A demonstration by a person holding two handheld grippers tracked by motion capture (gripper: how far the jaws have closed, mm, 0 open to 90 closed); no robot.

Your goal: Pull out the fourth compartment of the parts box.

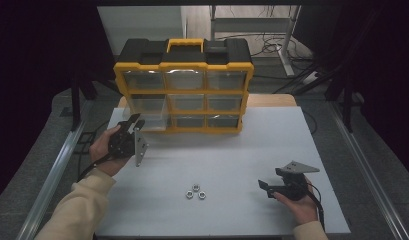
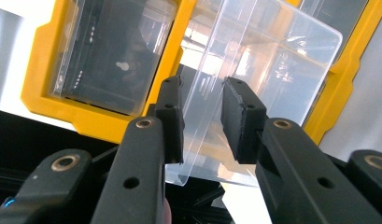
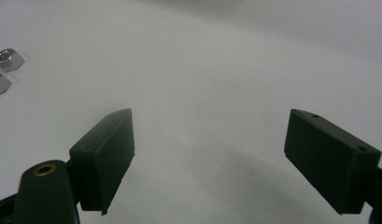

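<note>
Grey tabletop (image 1: pixel 232 160), yellow organizer (image 1: pixel 184 92) at back. Your left gripper (image 2: pixel 201 122) pinches clear drawer (image 2: pixel 254 70) front: pull straight, level. Right gripper (image 3: pixel 209 161) wide, empty; nuts (image 1: pixel 196 192) wait.

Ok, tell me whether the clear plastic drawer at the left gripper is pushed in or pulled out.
Pulled out: the clear plastic drawer juts forward from the yellow organiser frame, its front lip between the left gripper jaws.

Nuts (image 1: pixel 196 192) on table (image 1: pixel 242 155), before drawer cabinet (image 1: pixel 184 90) behind.
</note>
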